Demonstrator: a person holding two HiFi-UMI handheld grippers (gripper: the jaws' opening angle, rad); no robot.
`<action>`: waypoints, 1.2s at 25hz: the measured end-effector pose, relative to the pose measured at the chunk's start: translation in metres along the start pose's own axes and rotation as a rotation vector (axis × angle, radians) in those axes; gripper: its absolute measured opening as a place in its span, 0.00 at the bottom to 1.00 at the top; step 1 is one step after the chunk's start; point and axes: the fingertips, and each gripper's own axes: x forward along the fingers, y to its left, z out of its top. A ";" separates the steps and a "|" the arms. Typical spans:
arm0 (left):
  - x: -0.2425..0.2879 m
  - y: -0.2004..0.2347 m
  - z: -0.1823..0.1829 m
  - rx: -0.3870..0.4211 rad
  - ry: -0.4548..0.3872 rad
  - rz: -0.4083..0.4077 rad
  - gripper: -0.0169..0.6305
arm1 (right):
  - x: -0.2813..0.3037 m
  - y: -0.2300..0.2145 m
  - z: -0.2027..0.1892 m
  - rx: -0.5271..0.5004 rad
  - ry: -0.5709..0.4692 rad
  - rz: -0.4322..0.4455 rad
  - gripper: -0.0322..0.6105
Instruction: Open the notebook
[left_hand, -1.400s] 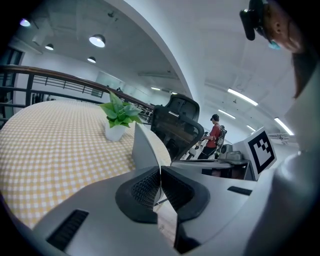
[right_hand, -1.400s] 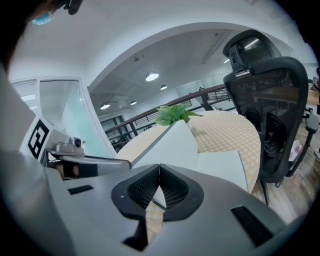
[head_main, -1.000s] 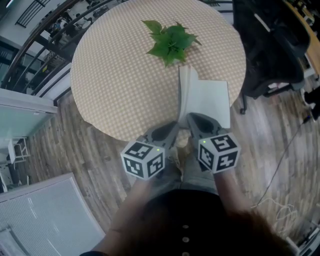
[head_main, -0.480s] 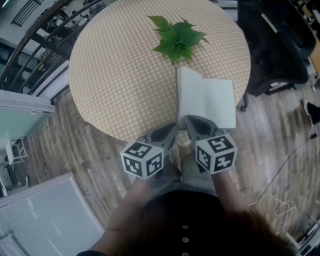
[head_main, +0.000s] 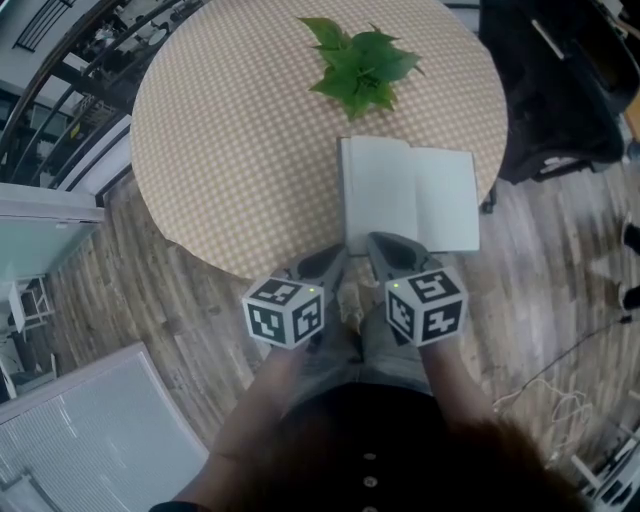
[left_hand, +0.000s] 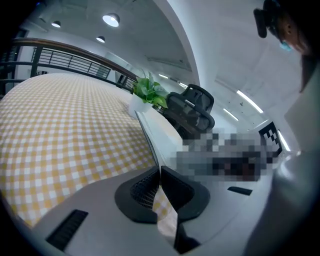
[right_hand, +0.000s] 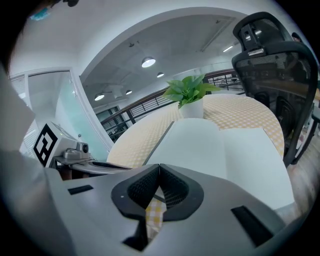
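- the notebook (head_main: 410, 195) is lying spread open on the table (head_main: 240, 150), just on the person's side of the plant (head_main: 362, 65), both white pages showing.
- the left claw (left_hand: 160, 171), at the notebook corner farthest from the plant, is pinching the left leaf's thin edge, jaws almost together.
- the right claw (right_hand: 159, 172), equally far from the plant, is hovering with jaws pressed together, holding nothing.
- the opening is looking done; only letting go is remaining.

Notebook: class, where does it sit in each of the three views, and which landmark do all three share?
Head view: notebook centre-right, lying open.
Left gripper view: notebook centre, seen along its left edge.
Right gripper view: notebook centre to right, open.
Shared landmark: the potted plant beyond it.
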 end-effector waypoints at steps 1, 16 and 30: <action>0.001 0.002 -0.002 0.000 0.008 0.004 0.06 | 0.001 0.000 -0.002 0.002 0.005 -0.003 0.07; 0.010 0.032 -0.029 0.005 0.118 0.085 0.06 | 0.019 0.009 -0.021 0.009 0.066 -0.010 0.07; 0.006 0.019 -0.004 0.041 0.061 0.100 0.07 | 0.010 0.005 -0.009 -0.004 0.040 0.002 0.07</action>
